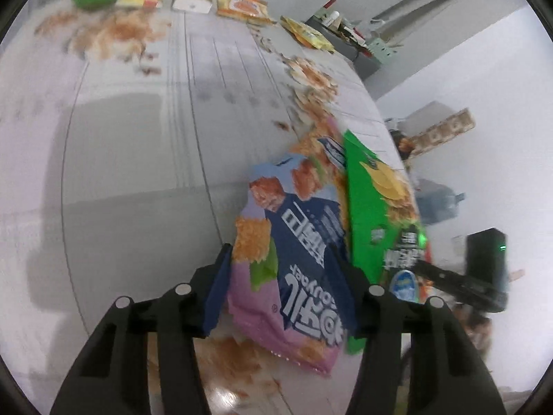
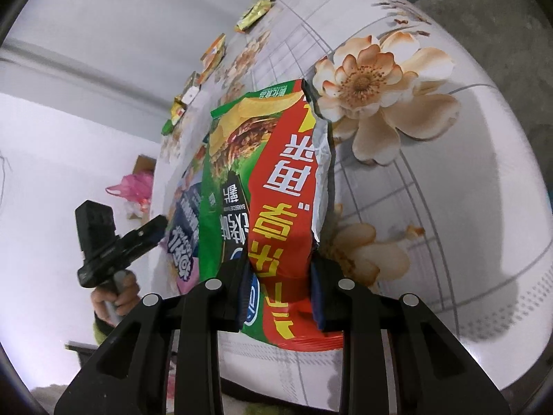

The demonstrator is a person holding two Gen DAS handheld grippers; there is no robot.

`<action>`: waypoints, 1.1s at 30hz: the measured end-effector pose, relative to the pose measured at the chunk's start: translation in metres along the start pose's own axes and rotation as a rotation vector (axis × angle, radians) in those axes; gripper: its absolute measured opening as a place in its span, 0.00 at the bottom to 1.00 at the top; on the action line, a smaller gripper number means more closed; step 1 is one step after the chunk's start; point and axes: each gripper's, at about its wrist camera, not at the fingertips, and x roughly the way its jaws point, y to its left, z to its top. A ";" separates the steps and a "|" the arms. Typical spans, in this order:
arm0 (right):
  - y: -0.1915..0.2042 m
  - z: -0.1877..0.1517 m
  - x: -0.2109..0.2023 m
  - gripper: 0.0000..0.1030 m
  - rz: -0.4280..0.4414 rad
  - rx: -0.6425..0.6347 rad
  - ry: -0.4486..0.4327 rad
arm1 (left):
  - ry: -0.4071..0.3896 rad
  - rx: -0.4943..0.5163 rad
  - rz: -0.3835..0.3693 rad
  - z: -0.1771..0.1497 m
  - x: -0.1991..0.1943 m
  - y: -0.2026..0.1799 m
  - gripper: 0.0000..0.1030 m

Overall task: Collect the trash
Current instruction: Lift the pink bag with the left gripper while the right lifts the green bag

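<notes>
We see the right hand-held gripper (image 2: 281, 288) clamped on a red snack bag (image 2: 287, 207) with a green chip bag (image 2: 224, 159) bunched beside it, above the flowered bench (image 2: 432, 173). The left hand-held gripper (image 1: 283, 276) straddles a blue-and-purple snack bag (image 1: 293, 252); its jaws seem apart, though blur makes contact uncertain. More wrappers (image 1: 242, 3) line the bench's edge toward twelve o'clock.

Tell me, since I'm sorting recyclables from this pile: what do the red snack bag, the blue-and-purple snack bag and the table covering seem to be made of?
Red snack bag: thin printed plastic film, likely metallised; its torn edge shows a silvery lining.
Blue-and-purple snack bag: similar glossy printed film, creased, with a serrated seal edge.
Table covering: probably wipeable vinyl or oilcloth, smooth, faintly shiny, with printed flowers.
</notes>
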 end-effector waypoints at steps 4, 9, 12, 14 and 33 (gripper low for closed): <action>0.009 -0.002 0.003 0.25 -0.051 -0.044 -0.010 | -0.037 -0.026 -0.001 0.000 -0.006 0.001 0.50; 0.014 -0.004 0.006 0.25 -0.089 -0.069 -0.026 | -0.012 -0.036 0.032 0.015 0.005 -0.002 0.49; 0.017 -0.004 0.009 0.25 -0.103 -0.078 -0.031 | -0.017 -0.040 0.047 0.017 0.006 -0.003 0.49; 0.017 -0.005 0.009 0.25 -0.113 -0.088 -0.032 | -0.031 -0.050 0.047 0.020 0.005 -0.002 0.49; 0.013 -0.009 0.006 0.25 -0.111 -0.097 -0.040 | 0.018 -0.176 -0.331 0.019 -0.005 0.007 0.49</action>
